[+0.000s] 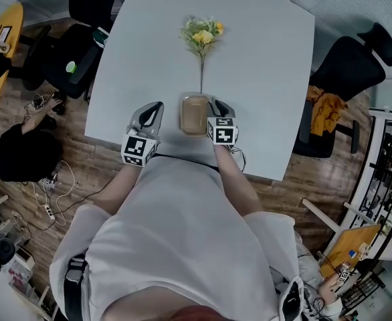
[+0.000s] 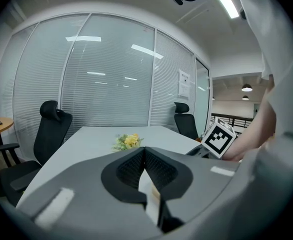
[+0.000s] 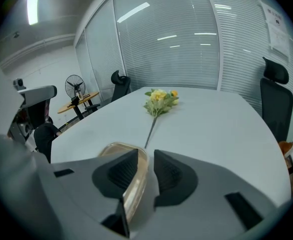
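Presently, from left to right:

Left chair [image 1: 82, 62]: black office chair, just off the tabletop's left edge.
Left gripper [image 1: 154, 109]: near the front edge of the tabletop [image 1: 263, 59], just left of the container. Its fingers [image 2: 131, 166] are together at the tips with nothing between them.
Container [image 1: 194, 114]: amber, see-through, with rounded corners. It stands on the tabletop between the two grippers.
Flower [image 1: 201, 35]: yellow bloom with green leaves, lying flat beyond the container. Its stem points back toward the container.
Right gripper [image 1: 216, 104]: at the container's right side, with its fingers [image 3: 174, 176] clamped on the container's wall.
Right chair [image 1: 346, 65]: black, off the tabletop's right edge, with an orange cloth on its seat.
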The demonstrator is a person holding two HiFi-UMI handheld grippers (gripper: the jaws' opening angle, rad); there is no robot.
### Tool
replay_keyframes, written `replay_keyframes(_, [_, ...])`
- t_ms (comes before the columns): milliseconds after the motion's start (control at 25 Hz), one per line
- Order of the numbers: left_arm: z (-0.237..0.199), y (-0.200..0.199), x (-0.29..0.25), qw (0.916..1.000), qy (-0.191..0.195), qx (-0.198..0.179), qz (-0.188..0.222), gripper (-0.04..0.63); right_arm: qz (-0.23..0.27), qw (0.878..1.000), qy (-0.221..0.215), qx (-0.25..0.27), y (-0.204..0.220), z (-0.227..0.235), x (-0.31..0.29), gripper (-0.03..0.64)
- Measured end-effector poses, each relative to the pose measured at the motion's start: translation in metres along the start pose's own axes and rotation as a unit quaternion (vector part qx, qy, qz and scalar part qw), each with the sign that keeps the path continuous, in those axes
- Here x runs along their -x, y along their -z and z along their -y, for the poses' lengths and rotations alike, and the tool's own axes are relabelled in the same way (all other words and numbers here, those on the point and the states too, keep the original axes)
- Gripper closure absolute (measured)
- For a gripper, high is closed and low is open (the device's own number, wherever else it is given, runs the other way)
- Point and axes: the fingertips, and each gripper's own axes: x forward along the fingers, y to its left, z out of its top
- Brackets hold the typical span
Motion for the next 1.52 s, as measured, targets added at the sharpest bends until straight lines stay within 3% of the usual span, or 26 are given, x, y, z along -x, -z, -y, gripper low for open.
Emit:
replay_keyframes(1040, [-0.012,0.005,-0.018,0.9999,0.000,0.007,-0.012,0.586,-0.032,0.998,-0.023,-0.057,0.015,0.005,-0.021,0.522])
replay_keyframes(1520, [-0.015,0.006,-0.019,0.9998,0.003,0.009,-0.019,0.586,-0.030,0.993,-0.048,-0.104,0.017,0.006,-0.023,0.584])
